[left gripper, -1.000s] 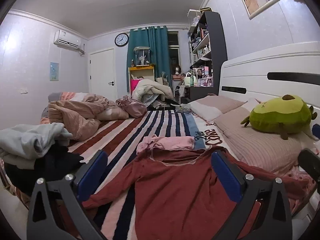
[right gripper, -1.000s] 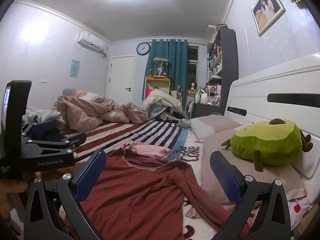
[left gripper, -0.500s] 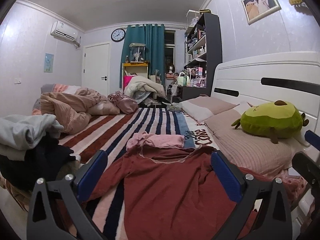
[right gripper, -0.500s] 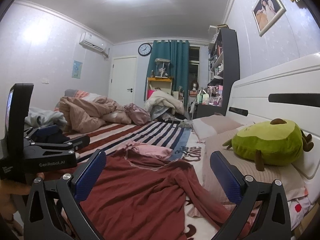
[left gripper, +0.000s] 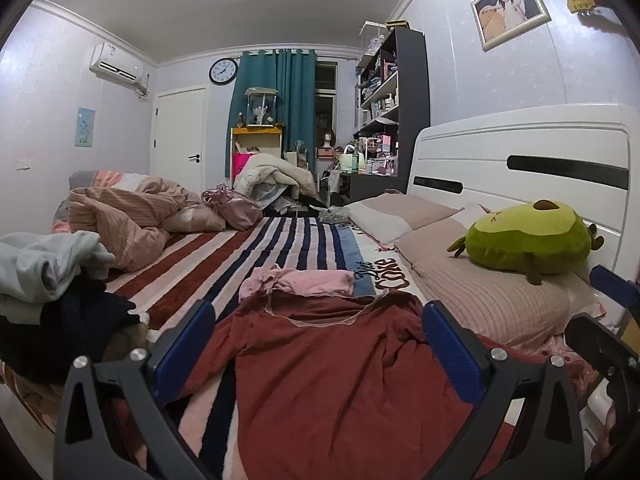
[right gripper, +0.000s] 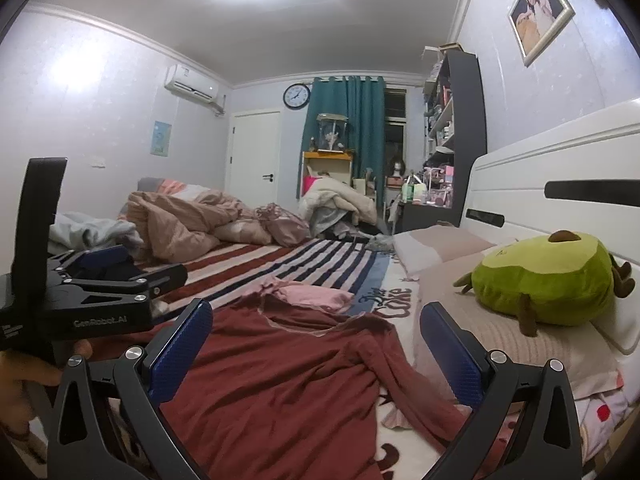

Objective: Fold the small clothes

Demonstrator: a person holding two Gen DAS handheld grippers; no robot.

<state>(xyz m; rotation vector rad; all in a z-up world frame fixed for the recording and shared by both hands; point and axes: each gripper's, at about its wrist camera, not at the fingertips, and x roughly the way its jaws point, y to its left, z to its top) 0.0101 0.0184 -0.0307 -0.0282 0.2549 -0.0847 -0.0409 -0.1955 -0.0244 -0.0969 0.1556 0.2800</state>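
**Both tools spread above a red top on the bed**

A rust-red long-sleeved knit top lies spread, front up and somewhat rumpled, on the striped red, white and navy bed blanket, its neckline toward the far end of the bed and one sleeve trailing toward the pillows. Just beyond the neckline, touching it, sits a small crumpled pink garment.

The left tool hangs over the top with its blue-padded fingers wide apart and nothing between them. The right tool is likewise spread and holds nothing, poised over the same top; the left tool's black body shows at its left, held by a hand.

A green avocado-shaped plush toy rests on a beige ribbed pillow against the white headboard. A heap of grey and black clothes lies at the bed's left edge, near a bunched pink-beige quilt.
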